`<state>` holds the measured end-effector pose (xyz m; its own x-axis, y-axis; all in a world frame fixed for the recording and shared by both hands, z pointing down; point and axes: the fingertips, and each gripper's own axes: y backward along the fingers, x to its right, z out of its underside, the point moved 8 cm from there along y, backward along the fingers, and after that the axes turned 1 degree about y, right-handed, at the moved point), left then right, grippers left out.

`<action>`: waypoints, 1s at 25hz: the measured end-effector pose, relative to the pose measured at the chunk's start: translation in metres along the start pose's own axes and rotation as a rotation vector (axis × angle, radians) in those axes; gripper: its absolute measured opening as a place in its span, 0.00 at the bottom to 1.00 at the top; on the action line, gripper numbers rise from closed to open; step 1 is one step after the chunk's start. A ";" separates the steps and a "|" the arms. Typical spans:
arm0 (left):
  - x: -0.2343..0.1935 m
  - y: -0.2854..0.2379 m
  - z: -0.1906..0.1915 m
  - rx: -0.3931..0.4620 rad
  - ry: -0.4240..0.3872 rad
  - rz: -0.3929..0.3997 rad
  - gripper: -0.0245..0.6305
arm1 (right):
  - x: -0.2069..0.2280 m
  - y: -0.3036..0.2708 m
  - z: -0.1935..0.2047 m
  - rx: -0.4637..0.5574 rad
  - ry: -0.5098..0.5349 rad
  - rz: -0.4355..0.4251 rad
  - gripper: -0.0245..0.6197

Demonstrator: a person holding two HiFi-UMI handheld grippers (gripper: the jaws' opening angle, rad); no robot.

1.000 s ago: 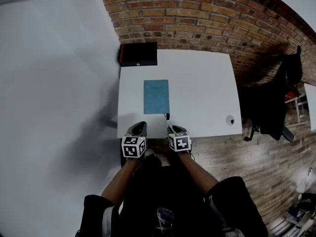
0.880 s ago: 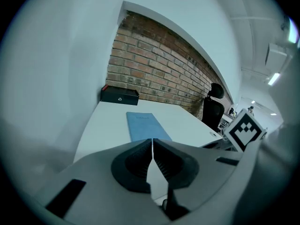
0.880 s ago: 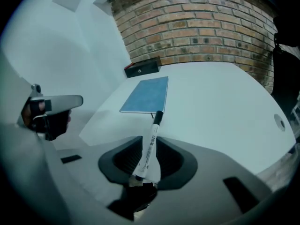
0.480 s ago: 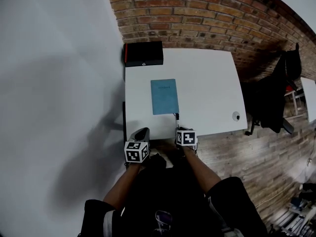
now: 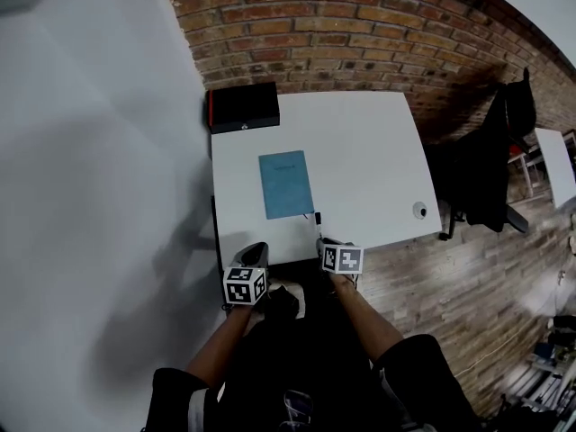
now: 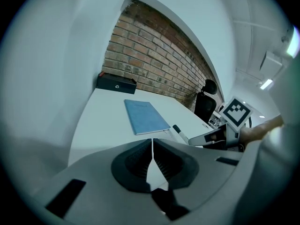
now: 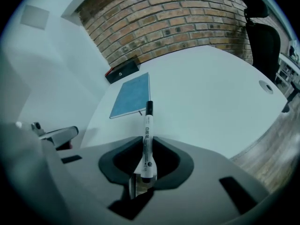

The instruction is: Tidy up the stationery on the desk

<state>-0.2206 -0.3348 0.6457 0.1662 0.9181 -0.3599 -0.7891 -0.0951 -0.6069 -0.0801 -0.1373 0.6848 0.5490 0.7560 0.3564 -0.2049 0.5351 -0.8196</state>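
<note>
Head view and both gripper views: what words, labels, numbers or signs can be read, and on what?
Nothing reads clearly.
Pen: dark print along the barrel, too small to read.
Blue notebook: faint cover line, blurred.
Black box: small pale mark, unreadable.
Marker cubes: square patterns, no letters.

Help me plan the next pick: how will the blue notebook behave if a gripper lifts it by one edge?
The blue notebook looks thin, so it would probably sag when lifted by an edge. It lies flat on the smooth white desk, so a push would likely slide it, not tip it.
</note>
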 end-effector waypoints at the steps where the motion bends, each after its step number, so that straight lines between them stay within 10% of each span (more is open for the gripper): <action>1: 0.003 -0.003 -0.002 0.000 -0.005 0.004 0.07 | 0.003 0.004 -0.004 0.012 -0.010 -0.007 0.16; 25: 0.019 -0.094 -0.098 0.015 0.024 -0.134 0.07 | 0.046 -0.054 -0.154 0.000 -0.019 -0.207 0.16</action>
<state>-0.0853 -0.3464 0.6260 0.2842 0.9128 -0.2934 -0.7679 0.0335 -0.6396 0.0813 -0.1894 0.6769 0.5639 0.6369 0.5258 -0.0892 0.6799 -0.7278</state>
